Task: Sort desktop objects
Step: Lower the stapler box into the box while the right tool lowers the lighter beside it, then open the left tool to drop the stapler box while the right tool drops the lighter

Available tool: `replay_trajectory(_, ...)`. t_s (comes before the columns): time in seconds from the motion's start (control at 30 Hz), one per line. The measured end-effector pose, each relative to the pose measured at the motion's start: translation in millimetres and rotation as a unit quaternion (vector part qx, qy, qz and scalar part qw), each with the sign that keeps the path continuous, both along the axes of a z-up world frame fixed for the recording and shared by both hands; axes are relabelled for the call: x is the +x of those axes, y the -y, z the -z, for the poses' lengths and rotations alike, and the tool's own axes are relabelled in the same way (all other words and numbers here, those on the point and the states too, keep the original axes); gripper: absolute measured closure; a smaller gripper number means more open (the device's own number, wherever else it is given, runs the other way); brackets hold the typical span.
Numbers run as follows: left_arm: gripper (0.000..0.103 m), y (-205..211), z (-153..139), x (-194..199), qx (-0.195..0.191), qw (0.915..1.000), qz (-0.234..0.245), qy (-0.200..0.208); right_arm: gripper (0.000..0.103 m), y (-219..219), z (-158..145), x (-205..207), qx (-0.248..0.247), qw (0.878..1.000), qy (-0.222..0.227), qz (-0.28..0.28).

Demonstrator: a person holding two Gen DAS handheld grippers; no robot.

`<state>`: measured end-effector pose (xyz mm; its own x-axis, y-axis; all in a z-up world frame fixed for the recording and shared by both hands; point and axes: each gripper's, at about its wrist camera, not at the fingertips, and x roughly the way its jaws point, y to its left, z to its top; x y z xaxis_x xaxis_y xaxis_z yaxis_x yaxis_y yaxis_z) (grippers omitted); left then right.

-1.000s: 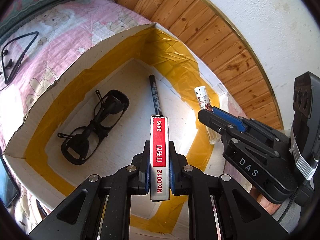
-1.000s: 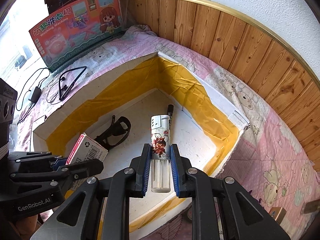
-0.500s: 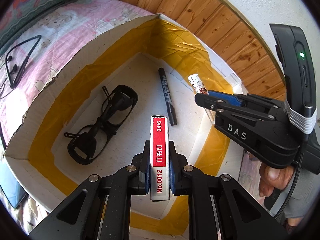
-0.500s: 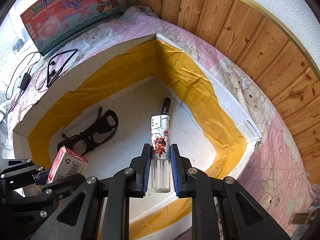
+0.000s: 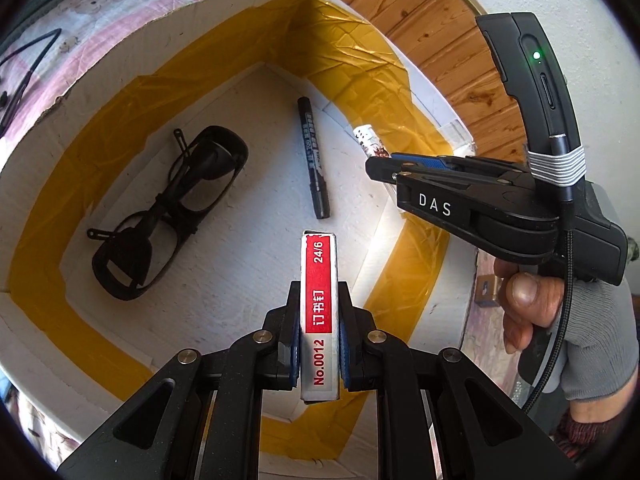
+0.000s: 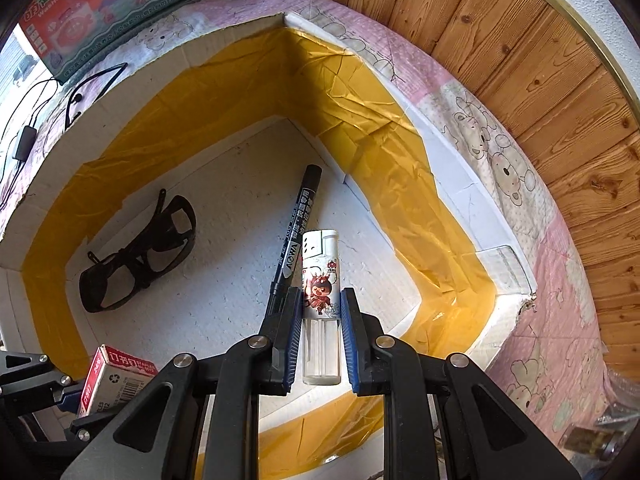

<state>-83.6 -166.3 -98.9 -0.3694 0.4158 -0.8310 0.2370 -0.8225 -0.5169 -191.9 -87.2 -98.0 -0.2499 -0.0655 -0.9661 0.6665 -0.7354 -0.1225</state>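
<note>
My left gripper (image 5: 319, 320) is shut on a red and white staple box (image 5: 319, 280), held above the near part of a white foam box (image 5: 120, 56) lined with yellow tape. My right gripper (image 6: 320, 320) is shut on a white lighter (image 6: 320, 272) with a cartoon figure, held over the foam box (image 6: 460, 168). In the left wrist view the right gripper (image 5: 380, 166) reaches in from the right with the lighter (image 5: 370, 142). In the right wrist view the staple box (image 6: 116, 380) shows at lower left. Black glasses (image 5: 168, 216) (image 6: 140, 256) and a black marker (image 5: 314, 164) (image 6: 298, 224) lie on the box floor.
The foam box rests on a pink cartoon-print cloth (image 6: 520, 200) beside a wooden wall panel (image 6: 540, 60). A toy box (image 6: 100, 4) and black cables (image 6: 48, 104) lie beyond the far left wall. A gloved hand (image 5: 560, 320) holds the right gripper.
The right gripper with the lighter has come lower and further over the foam box. The left gripper has tilted down a little, still holding the staple box.
</note>
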Motion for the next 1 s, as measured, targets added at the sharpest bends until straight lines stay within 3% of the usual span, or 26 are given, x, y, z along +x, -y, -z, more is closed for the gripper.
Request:
replay_trajectory(0.47,0.088,-5.2,2.1,-2.0,-0.002,0.9999,0.005,0.014,0.082,3.3,7.7,-6.6,0.020,1.000,0.007,-0.002)
replay_trajectory(0.6,0.082,-5.1,-1.3,-1.2,-0.005,0.9999,0.005,0.011,0.082,2.5,5.5,-6.4,0.020,1.000,0.001,0.000)
replay_trajectory(1.0,0.081,-0.7,-9.9,8.5,-0.016,0.9998,-0.005,0.009,0.081,-2.1,-3.3,-2.1,0.014,1.000,-0.005,-0.001)
